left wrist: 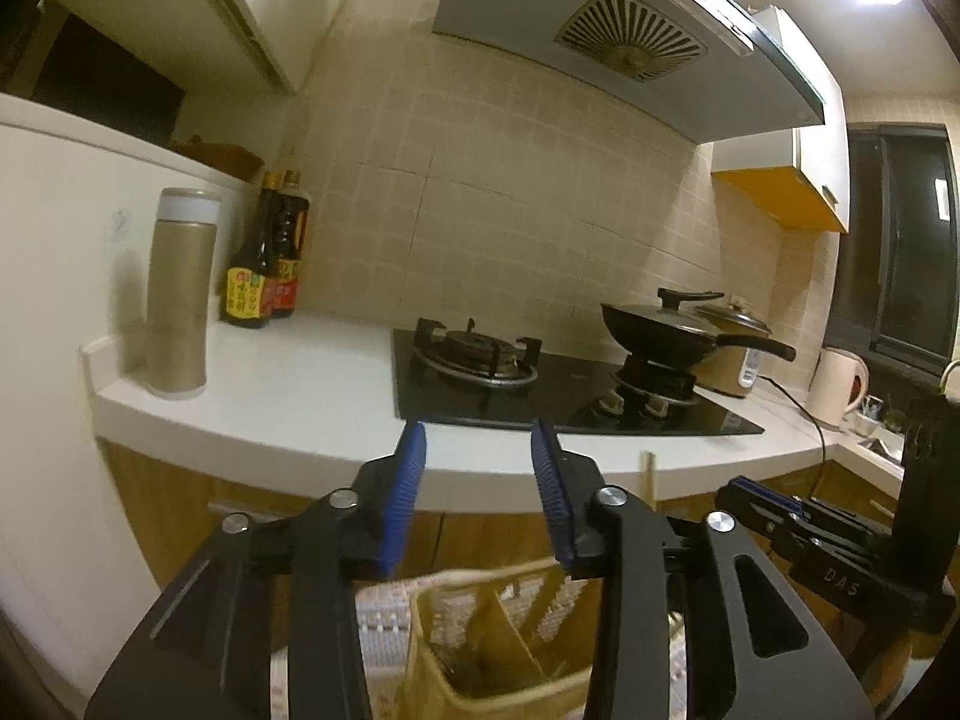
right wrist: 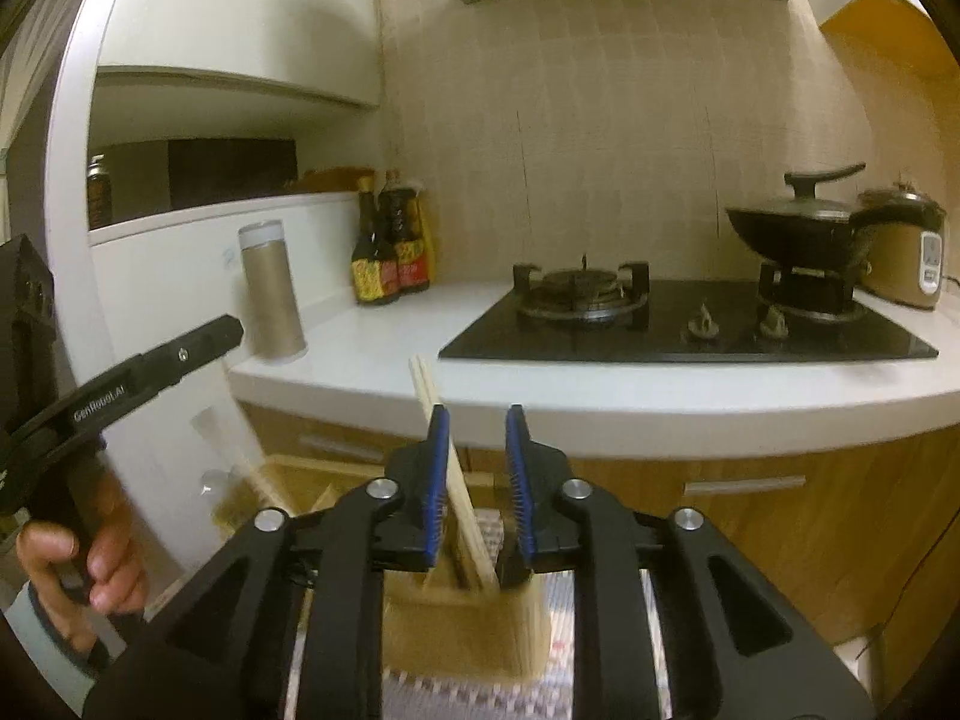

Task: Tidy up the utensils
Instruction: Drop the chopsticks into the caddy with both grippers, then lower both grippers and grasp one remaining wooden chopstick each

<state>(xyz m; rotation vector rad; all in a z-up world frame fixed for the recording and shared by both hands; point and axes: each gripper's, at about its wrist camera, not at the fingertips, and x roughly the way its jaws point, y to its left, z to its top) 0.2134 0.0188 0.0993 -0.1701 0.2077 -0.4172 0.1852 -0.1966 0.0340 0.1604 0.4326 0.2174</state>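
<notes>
A tan utensil holder with dividers [left wrist: 480, 636] stands below my left gripper [left wrist: 478, 450], which is open and empty above it. In the right wrist view the same holder [right wrist: 462, 624] sits under my right gripper [right wrist: 477, 456]. A pair of wooden chopsticks [right wrist: 447, 450] leans upright between the blue pads, lying against the left pad [right wrist: 437, 468] with a gap to the right pad; the lower ends stand in the holder. The right gripper also shows in the left wrist view [left wrist: 744, 489], and the left gripper shows at the left of the right wrist view [right wrist: 234, 327].
A white countertop [left wrist: 288, 396] carries a gold thermos [left wrist: 180, 294], two sauce bottles [left wrist: 264, 258], a black gas hob [left wrist: 540, 384] with a lidded wok [left wrist: 678, 330], a rice cooker [right wrist: 900, 252] and a kettle [left wrist: 837, 384]. Wooden cabinet fronts [right wrist: 744, 510] are below.
</notes>
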